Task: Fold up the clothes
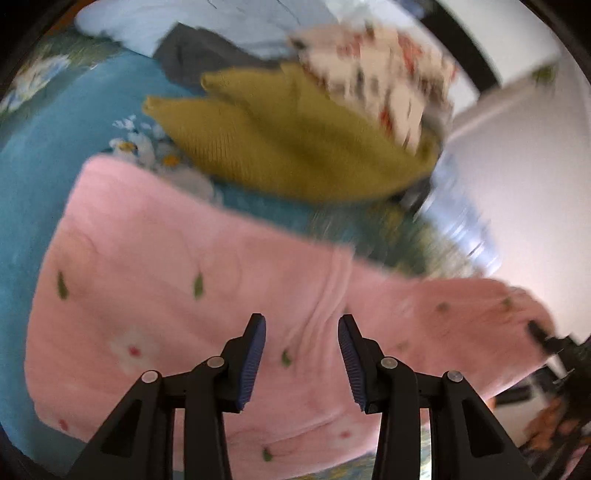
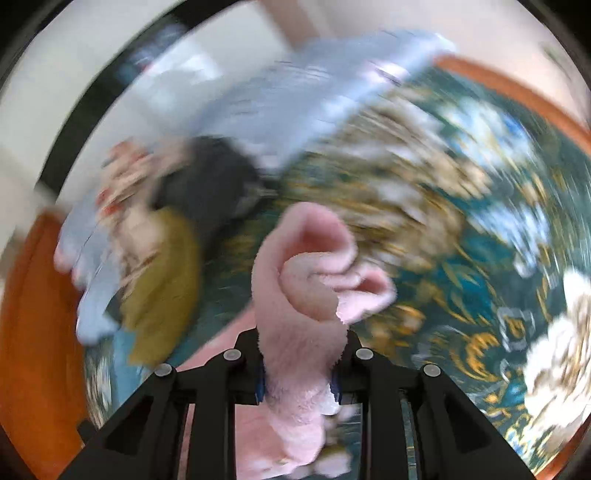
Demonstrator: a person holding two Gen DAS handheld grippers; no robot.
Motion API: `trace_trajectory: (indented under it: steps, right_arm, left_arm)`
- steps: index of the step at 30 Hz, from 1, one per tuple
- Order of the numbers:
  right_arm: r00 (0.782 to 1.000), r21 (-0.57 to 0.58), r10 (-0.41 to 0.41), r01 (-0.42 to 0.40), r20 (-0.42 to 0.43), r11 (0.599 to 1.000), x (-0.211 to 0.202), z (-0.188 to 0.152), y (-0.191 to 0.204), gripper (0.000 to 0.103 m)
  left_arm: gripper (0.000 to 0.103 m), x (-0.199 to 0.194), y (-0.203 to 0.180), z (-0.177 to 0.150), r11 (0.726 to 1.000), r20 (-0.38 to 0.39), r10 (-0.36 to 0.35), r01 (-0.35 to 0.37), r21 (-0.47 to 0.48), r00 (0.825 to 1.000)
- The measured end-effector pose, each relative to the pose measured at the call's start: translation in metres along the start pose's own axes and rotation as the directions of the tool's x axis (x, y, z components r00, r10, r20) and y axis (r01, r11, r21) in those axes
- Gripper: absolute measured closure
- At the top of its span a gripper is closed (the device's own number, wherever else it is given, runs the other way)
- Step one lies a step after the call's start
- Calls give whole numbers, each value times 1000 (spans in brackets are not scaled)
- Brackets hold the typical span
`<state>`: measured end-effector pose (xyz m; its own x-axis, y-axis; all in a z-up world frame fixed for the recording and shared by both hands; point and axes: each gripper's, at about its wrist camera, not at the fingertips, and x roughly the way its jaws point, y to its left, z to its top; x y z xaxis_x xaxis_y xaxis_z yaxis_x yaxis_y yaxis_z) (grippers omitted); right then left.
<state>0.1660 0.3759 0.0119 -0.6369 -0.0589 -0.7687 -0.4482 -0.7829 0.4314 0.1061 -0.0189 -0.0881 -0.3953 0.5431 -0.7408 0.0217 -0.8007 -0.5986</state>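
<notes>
A fluffy pink garment (image 1: 192, 280) with small green and red marks lies spread across the teal flowered bedspread (image 1: 40, 177). My left gripper (image 1: 302, 365) hovers just above it, jaws open, nothing between the blue pads (image 1: 255, 362). One end of the pink garment (image 2: 314, 280) is bunched up and pinched between the jaws of my right gripper (image 2: 299, 384), which is shut on it and lifted off the bed. That same right gripper shows at the far right edge of the left wrist view, at the garment's raised end (image 1: 513, 314).
An olive knitted garment (image 1: 288, 147) lies beyond the pink one, beside a white patterned cloth (image 1: 384, 74), a dark grey garment (image 1: 199, 55) and a pale blue one (image 1: 207, 22). An orange floor (image 2: 37, 332) shows past the bed edge. The right wrist view is motion-blurred.
</notes>
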Motion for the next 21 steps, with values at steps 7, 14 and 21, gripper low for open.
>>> trace_trajectory:
  steps: [7,14,21]
  right_arm:
    - [983,-375,179,-179,-36,909,0,-52,193,77]
    - [974,-655,88,-204,-207,728,70,-169,317,77]
    - [956,-771,-9,-230,-293,594,99,-229,312,65]
  left_arm:
    - [53,-79,60,35,995,167,-32,47,-90,985]
    - [53,-81,136,41,898,221,-135,213,-386,966]
    - [52,-84,162,38,844,233,-170,264,-468,957]
